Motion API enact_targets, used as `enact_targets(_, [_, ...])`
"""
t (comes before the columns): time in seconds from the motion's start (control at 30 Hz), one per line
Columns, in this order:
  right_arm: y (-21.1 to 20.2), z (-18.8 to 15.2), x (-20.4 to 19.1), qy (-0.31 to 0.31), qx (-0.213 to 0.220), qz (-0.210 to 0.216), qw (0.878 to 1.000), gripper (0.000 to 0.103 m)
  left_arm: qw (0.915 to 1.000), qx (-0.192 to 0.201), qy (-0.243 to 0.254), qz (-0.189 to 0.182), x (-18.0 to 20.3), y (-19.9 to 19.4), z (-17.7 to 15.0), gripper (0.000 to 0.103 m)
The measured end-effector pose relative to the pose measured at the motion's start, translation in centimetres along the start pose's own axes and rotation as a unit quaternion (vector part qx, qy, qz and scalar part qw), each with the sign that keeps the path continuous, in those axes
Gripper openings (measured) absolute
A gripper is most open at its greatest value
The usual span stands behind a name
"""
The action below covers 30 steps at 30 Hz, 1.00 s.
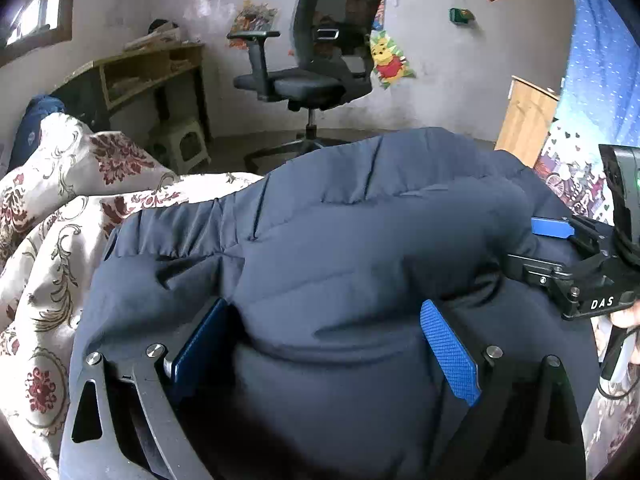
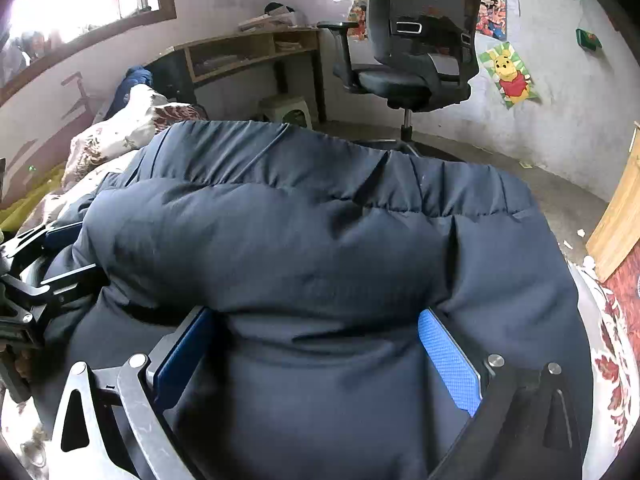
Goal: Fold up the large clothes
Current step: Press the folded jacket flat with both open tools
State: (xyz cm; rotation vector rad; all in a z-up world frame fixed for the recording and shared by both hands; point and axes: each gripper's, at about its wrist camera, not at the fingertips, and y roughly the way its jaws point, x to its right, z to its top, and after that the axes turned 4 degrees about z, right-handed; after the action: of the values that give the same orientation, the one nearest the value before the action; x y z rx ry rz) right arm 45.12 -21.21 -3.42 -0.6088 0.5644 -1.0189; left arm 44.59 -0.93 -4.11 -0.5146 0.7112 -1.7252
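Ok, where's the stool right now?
The stool stands on the floor under the desk, left of the chair, beyond the jacket in both views.

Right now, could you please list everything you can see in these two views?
Jacket: one, navy, puffy, on the bed, bunched between both grippers.
Bedspread: one, cream with red floral print, under the jacket.
Office chair: one, black, behind the bed.
Desk: one, wooden, by the wall.
Stool: one, pale green, under the desk.
Bear poster: one, yellow and red, on the wall.
Left gripper: blue pads, jacket fabric between them.
Right gripper: blue pads, jacket fabric between them.
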Motion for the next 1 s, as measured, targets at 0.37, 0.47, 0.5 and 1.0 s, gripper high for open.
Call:
enact_targets(0.37, [2.3,3.1,1.0,0.004,-0.006,-0.021,1.0,0.103,0.999,-0.021,-0.039,-0.003,-2.6,3.1,2.8,0.101])
enact_targets(0.47, [2.8,3.9,1.4,0.007,-0.01,-0.028,1.0,0.103,0.9979,-0.023,-0.06,-0.011,-3.5,3.8,3.5,0.101])
enact_targets(0.5, [3.1,4.0,1.6,0.011,-0.012,-0.029,0.999,0.103,0.9973,-0.023,-0.068,-0.015,-3.8,4.0,3.6,0.101])
enact_targets(1.0, [5.4,2.9,2.2,0.019,-0.029,-0.025,0.999,0.103,0.9971,-0.034,-0.067,-0.013,-3.3,5.7,2.8,0.102])
